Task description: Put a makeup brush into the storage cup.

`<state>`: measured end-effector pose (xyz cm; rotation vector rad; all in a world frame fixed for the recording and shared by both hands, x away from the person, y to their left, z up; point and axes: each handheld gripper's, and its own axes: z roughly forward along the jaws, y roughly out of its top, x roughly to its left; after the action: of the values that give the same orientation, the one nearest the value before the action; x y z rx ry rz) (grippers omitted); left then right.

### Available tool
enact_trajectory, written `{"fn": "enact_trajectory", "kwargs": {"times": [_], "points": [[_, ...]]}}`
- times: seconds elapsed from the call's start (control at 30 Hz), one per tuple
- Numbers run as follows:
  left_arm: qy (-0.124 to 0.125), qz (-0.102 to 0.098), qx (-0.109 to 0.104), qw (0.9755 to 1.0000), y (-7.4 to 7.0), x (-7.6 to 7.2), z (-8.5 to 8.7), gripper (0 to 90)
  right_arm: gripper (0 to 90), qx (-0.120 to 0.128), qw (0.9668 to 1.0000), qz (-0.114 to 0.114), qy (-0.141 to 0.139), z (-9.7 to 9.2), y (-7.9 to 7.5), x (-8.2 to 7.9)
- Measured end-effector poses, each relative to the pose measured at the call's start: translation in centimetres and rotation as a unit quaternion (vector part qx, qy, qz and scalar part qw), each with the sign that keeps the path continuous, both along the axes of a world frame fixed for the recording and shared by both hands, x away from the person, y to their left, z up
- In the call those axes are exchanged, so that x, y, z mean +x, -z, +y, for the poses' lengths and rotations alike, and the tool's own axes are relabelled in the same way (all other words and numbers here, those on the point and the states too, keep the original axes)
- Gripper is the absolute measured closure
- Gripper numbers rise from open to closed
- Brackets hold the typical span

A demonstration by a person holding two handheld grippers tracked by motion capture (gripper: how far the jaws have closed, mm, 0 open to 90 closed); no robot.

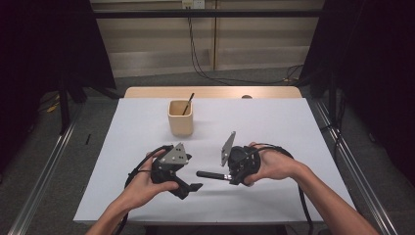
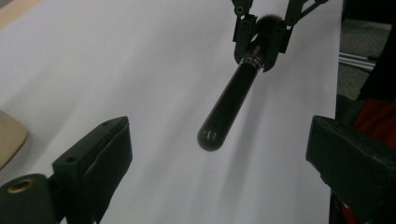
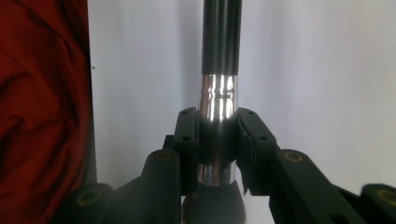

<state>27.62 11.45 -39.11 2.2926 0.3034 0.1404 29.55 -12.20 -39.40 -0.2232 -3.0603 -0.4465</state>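
White table [image 1: 274,127] on grey floor, right gripper [image 1: 226,175] clamping brush [image 1: 211,174], left gripper [image 1: 195,187] wide open, empty.

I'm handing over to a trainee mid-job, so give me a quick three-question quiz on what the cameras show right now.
1. True or false: the right gripper is clamped on the brush's silver collar.
2. Which end of the brush points toward the left gripper: A) the bristles, B) the rounded black handle end?
3. What stands in the wooden cup at the far side of the table?

Key
1. True.
2. B.
3. A thin dark stick, leaning against the rim; what it is cannot be told.
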Motion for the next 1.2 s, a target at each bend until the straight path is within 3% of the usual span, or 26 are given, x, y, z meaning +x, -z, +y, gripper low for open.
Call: {"fn": "enact_trajectory", "kwargs": {"times": [0.23,0.3,0.37,0.53,0.7,0.97,1.2], "points": [[0.023,0.007,0.032,0.9992,0.6,0.2,-0.5,7.8,71.6,-0.026,0.9995,-0.008,-0.018,0.6,0.1,-0.1],[0.024,0.022,0.038,0.9987,0.6,0.3,-0.6,7.8,71.5,-0.039,0.9990,-0.006,-0.022,0.8,0.2,-0.1],[0.027,0.024,0.044,0.9984,0.7,0.4,-0.7,8.0,71.5,-0.047,0.9986,-0.003,-0.027,1.0,0.2,-0.2],[0.043,0.037,0.070,0.9959,1.2,0.8,-1.3,10.3,71.5,-0.060,0.9974,-0.001,-0.040,1.5,0.1,-0.1],[0.061,0.063,0.087,0.9923,1.6,1.1,-1.9,8.4,71.6,-0.067,0.9967,0.009,-0.045,1.8,0.4,-0.1],[0.091,0.067,0.117,0.9866,1.8,1.1,-2.6,6.6,71.5,-0.070,0.9962,0.012,-0.050,1.9,0.3,0.0],[0.084,0.080,0.114,0.9867,1.9,1.5,-2.7,20.0,71.5,-0.064,0.9965,0.009,-0.053,2.0,0.3,-0.2]]}}
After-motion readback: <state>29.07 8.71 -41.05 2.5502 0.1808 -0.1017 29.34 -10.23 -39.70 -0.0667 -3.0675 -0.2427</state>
